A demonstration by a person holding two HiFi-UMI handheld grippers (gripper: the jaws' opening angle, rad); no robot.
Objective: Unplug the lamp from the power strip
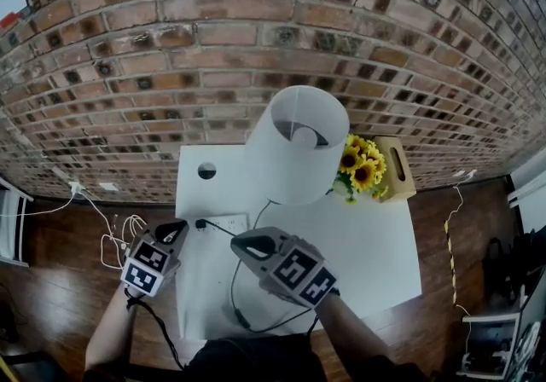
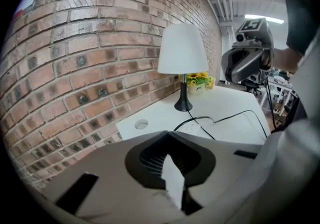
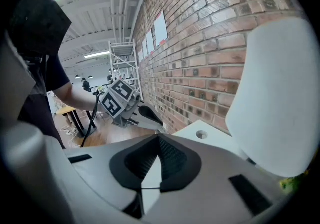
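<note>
Lamp, white-shaded, is standing by the table's back edge, its black cord plugging into the white power strip near the left edge. Left gripper and right gripper are hovering alongside, jaws closed, empty.

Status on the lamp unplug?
Left gripper shut, empty, beside power strip. Right gripper shut, empty, over cord. Plug looks seated in strip. Nothing in the way.

Your pictures are bright and evenly lit; ceiling tubes glare. Fisheye bends the brick wall, both gripper views have black corners, and the lamp looks soft.
</note>
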